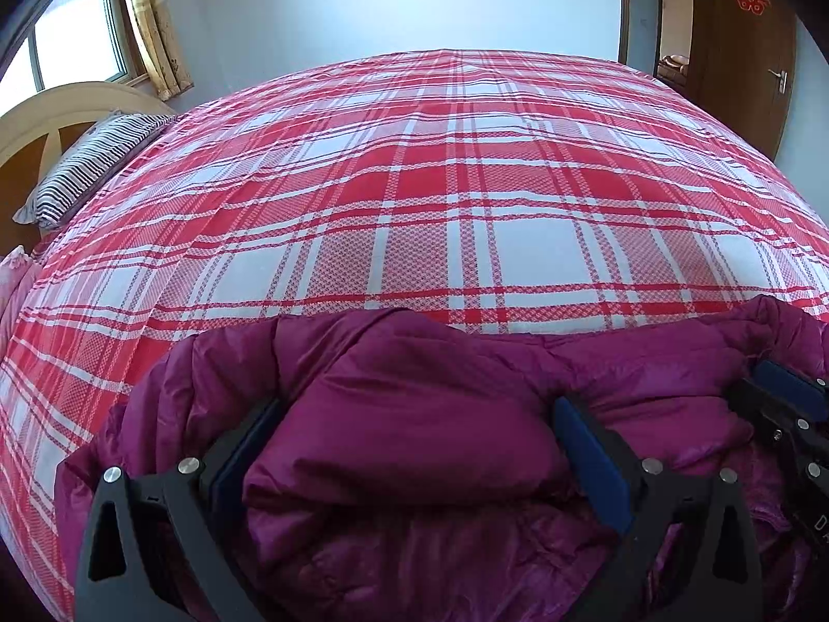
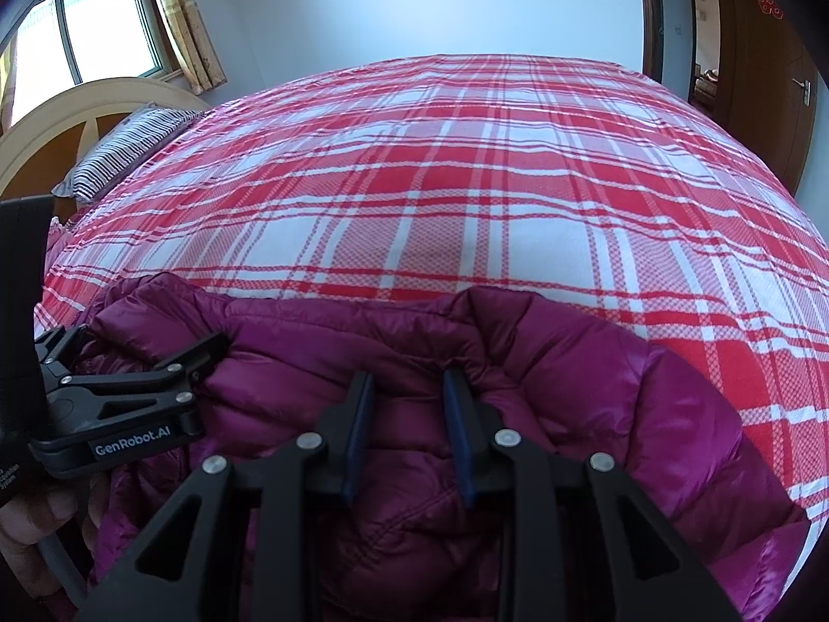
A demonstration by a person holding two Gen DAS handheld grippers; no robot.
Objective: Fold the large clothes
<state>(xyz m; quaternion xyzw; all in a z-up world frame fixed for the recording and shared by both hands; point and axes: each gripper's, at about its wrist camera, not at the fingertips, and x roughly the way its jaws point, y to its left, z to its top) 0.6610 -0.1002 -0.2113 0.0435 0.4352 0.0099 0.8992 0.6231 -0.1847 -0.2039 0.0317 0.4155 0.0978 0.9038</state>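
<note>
Both grippers [image 1: 414,414] [image 2: 409,389] low on jacket [image 2: 570,389]

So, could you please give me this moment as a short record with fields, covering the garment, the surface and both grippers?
garment: purple puffer jacket, bunched at the near edge of the bed
surface: red and white plaid bedsheet
left gripper: left gripper, jaws wide, a thick fold of jacket between the fingers
right gripper: right gripper, jaws narrow, straddling a jacket fold; whether it pinches cannot be told
other items: striped pillow by the headboard; brown door at right
</note>
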